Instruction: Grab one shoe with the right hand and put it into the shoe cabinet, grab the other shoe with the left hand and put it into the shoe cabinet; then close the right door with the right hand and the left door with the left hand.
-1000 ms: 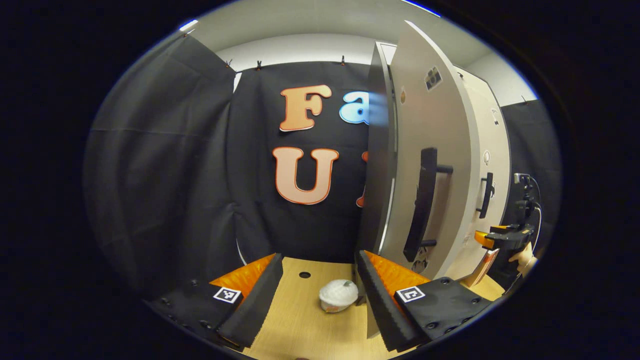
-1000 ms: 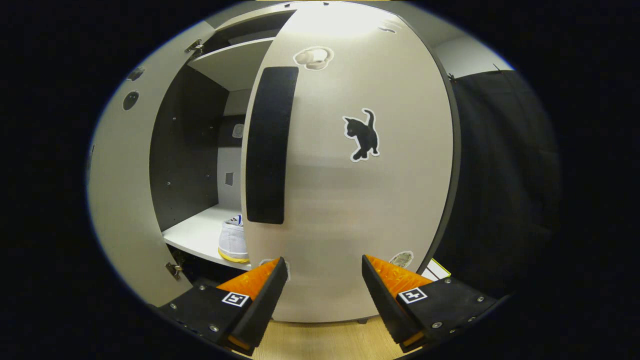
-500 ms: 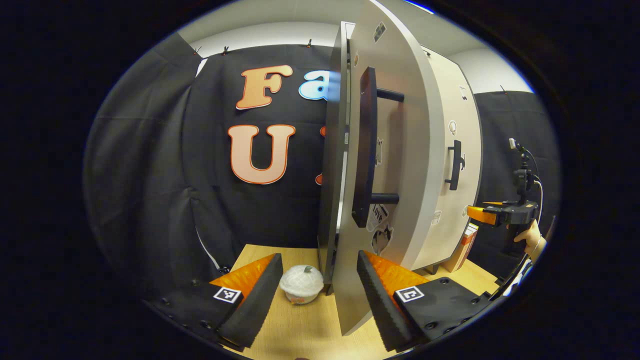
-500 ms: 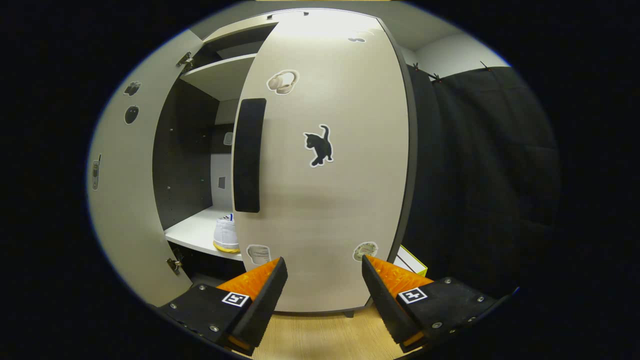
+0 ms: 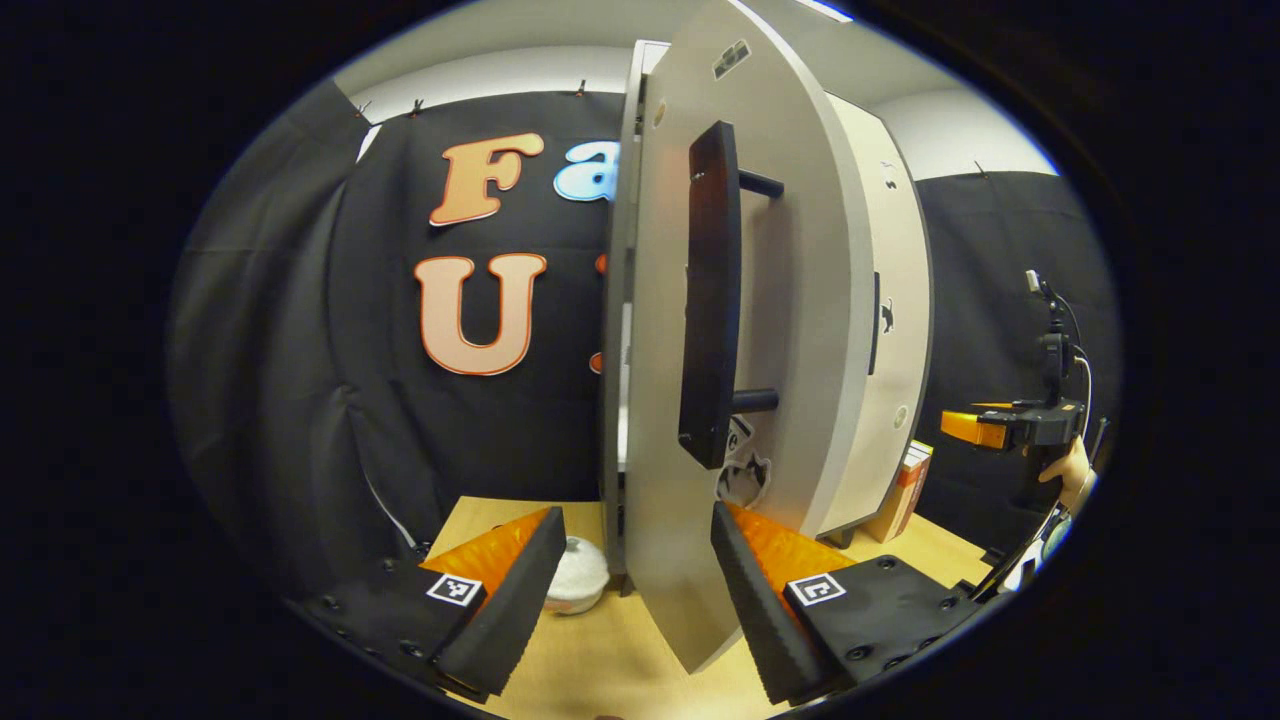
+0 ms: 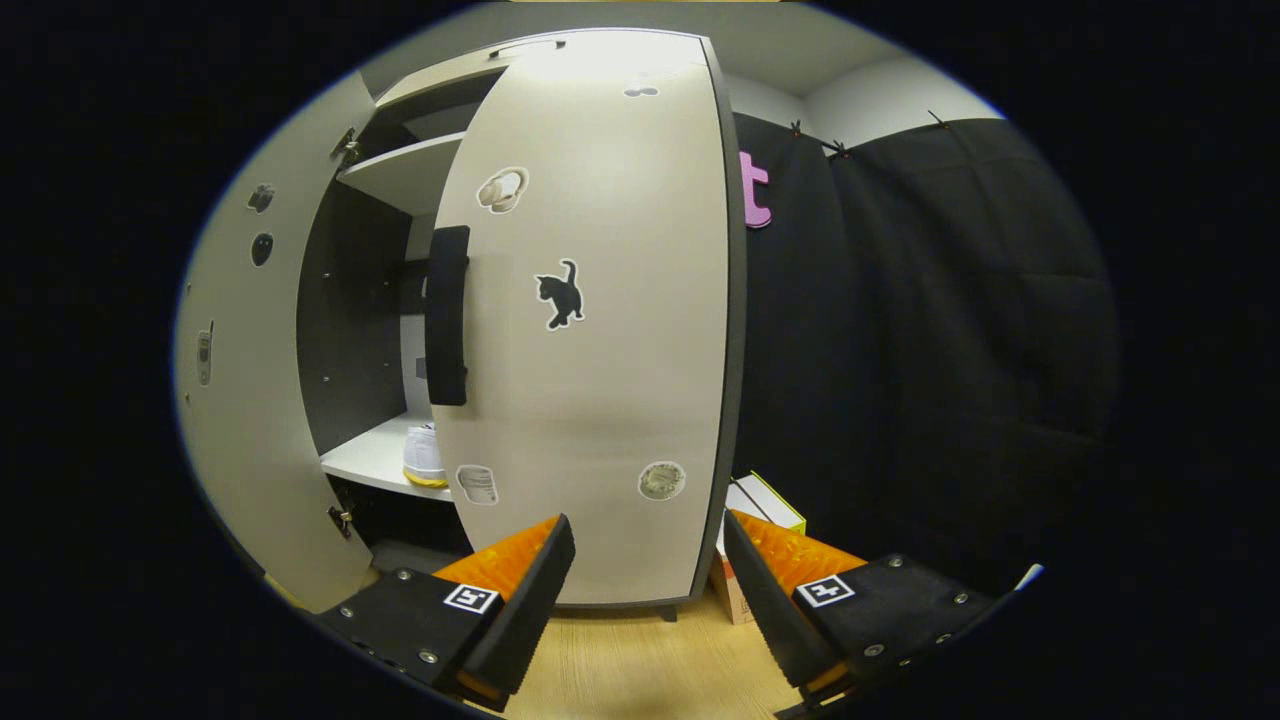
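As right gripper (image 6: 640, 585) backs off w/ jaws wide, beige right cabinet door (image 6: 600, 330) has swung nearly shut; left gripper (image 5: 632, 585), jaws wide, straddles beige left door (image 5: 660, 400) edge.

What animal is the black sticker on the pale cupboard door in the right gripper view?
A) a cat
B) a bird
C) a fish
A: the black sticker on the pale cupboard door has pointed ears, four legs and a raised tail, the shape of a cat.
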`<state>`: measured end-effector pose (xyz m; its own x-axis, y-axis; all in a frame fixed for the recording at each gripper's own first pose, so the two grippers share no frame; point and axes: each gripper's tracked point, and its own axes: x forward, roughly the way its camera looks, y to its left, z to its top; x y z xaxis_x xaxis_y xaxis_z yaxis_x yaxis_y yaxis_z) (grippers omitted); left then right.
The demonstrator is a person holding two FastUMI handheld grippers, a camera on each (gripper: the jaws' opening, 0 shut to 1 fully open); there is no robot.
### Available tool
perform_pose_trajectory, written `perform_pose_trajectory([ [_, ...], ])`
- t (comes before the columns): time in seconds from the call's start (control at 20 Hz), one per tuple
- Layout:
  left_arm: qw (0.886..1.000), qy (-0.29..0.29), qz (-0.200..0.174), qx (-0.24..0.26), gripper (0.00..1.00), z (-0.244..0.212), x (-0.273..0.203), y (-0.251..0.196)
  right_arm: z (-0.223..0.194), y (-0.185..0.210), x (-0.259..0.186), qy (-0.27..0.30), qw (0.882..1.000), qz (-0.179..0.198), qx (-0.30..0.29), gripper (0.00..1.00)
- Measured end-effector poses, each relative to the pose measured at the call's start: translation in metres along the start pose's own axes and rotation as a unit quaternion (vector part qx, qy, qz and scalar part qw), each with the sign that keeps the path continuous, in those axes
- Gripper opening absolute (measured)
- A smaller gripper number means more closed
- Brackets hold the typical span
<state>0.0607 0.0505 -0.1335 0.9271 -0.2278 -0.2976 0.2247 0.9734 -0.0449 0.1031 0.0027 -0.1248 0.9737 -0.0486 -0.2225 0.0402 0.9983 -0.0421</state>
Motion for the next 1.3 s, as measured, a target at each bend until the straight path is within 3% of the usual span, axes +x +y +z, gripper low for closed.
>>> perform_pose_trajectory([
  [0.5, 0.999, -0.011, -0.039, -0.035, 0.94, -0.001, 0.070, -0.069, 0.003, -0.073, -0.033, -0.006, 0.999, -0.046, 0.014, 0.93],
  [0.55, 0.998, -0.010, -0.045, -0.036, 0.99, -0.002, 0.078, -0.078, 0.004, -0.080, -0.036, -0.008, 0.999, -0.051, 0.017, 0.93],
  [0.6, 0.998, -0.011, -0.047, -0.029, 0.95, -0.001, 0.086, -0.083, 0.004, -0.086, -0.038, -0.009, 0.998, -0.057, 0.021, 0.93],
  [0.9, 0.999, -0.009, -0.028, 0.013, 0.94, -0.003, 0.128, -0.087, -0.003, -0.117, -0.052, -0.008, 0.996, -0.085, 0.032, 0.93],
  [1.3, 1.000, -0.008, -0.014, 0.010, 0.97, -0.008, 0.143, -0.085, -0.002, -0.142, -0.060, -0.014, 0.994, -0.104, 0.034, 0.93],
])
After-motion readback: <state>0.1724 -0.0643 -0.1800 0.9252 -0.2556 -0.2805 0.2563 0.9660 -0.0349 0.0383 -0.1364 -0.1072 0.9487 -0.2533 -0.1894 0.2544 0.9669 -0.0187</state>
